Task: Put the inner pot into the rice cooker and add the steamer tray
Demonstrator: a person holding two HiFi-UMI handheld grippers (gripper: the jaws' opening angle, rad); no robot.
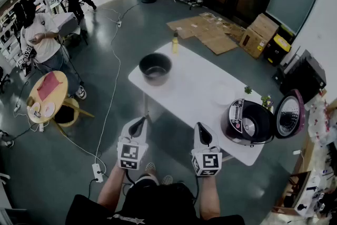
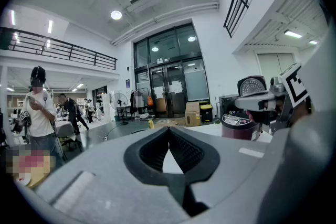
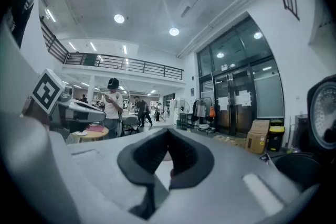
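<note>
The left gripper [image 1: 143, 119], low in the frame just left of centre, has its jaws pressed together with nothing between them. The right gripper [image 1: 200, 126], beside it at lower centre, is closed and empty too. Both are short of the table [image 1: 189, 87]. The pot [image 1: 155, 67] stands at the table's upper-left end, the cooker [image 1: 250, 123] at its right end with lid [image 1: 290, 116] raised, and a pale round dish [image 1: 223, 95] lies between them

The right gripper view's edge cuts off the dark rice cooker's round lid [image 3: 324, 118], and a pale round thing [image 1: 224, 95] on the white table [image 1: 184, 81] is too faint to identify.
</note>
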